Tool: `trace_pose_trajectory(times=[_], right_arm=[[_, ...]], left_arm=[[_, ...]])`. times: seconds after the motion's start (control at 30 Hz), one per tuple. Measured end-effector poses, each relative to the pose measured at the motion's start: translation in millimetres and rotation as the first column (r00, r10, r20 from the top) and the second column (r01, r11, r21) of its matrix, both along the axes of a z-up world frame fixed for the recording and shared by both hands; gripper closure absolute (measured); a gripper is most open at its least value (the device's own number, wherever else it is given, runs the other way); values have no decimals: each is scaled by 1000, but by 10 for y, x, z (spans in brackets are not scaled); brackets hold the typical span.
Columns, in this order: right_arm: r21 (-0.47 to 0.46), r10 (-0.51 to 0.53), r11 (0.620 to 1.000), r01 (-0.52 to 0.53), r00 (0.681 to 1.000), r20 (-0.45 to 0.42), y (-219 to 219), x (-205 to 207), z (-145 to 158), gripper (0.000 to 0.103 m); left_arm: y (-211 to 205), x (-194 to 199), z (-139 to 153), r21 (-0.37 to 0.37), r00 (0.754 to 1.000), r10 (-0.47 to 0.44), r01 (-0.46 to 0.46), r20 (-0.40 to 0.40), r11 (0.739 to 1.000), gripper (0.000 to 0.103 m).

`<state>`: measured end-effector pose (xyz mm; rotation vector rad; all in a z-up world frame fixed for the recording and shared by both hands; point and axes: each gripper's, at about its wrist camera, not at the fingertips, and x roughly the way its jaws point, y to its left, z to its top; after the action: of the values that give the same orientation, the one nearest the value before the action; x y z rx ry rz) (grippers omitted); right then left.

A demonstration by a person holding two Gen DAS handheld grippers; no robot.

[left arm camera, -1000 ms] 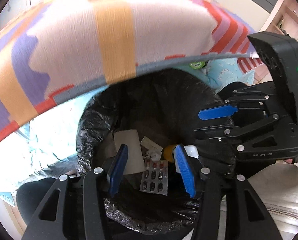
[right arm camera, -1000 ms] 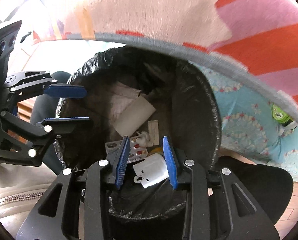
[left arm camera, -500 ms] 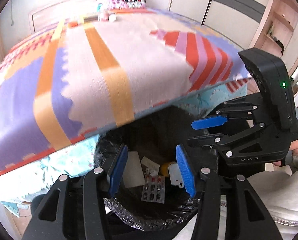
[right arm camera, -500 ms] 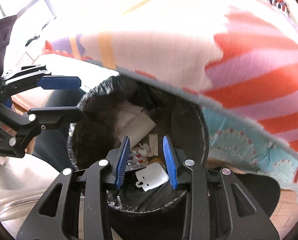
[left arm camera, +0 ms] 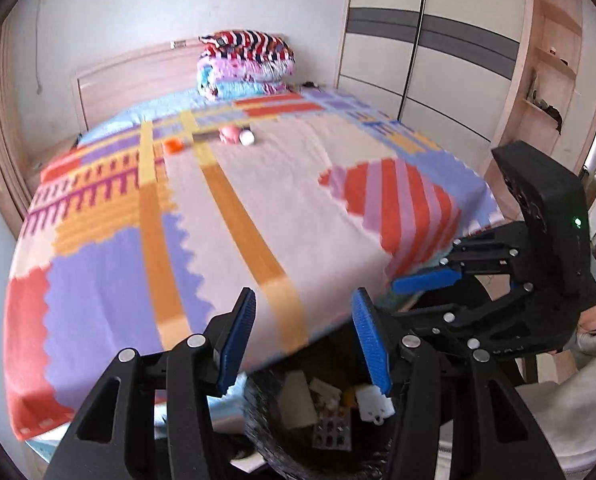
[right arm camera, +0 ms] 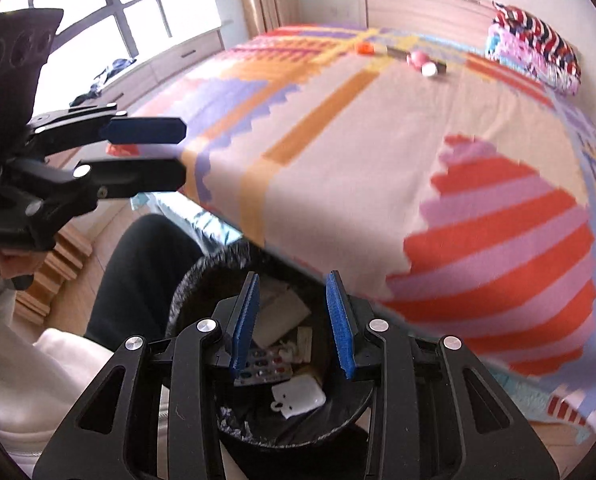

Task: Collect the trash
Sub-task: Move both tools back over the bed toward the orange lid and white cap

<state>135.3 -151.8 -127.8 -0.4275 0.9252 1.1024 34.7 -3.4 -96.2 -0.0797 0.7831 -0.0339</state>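
Trash sits in two places: a foil blister pack [right arm camera: 262, 367], a white plastic tag-shaped piece [right arm camera: 298, 397] and paper scraps lie in the black-lined round bin [right arm camera: 202, 276] tucked against the foot of the bed, where dropped items fall straight in. More small items, an orange piece [left arm camera: 173, 145], a pink ball-like object [left arm camera: 230, 134] and a white one [left arm camera: 247, 138], wait near the head of the patchwork-covered bed [left arm camera: 298, 200]. The left tongs [left arm camera: 303, 340] stand moderately apart, empty; the right tongs [right arm camera: 294, 324] stand narrower, also empty, both above the bin and aimed toward the bed.
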Motion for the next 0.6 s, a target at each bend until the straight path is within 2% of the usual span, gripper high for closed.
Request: trace_pose_trajectory(times=[0.2,0.6], right_arm=[[45,-11,999,10,1000,23,128,170,165,68],[84,-52,995,47,997,58,424,632,298,68]], left_arm=[[151,181,201,30,999,8,-10,45,1000,55],[498,636,256,71,997,47,-51,65,996,55]])
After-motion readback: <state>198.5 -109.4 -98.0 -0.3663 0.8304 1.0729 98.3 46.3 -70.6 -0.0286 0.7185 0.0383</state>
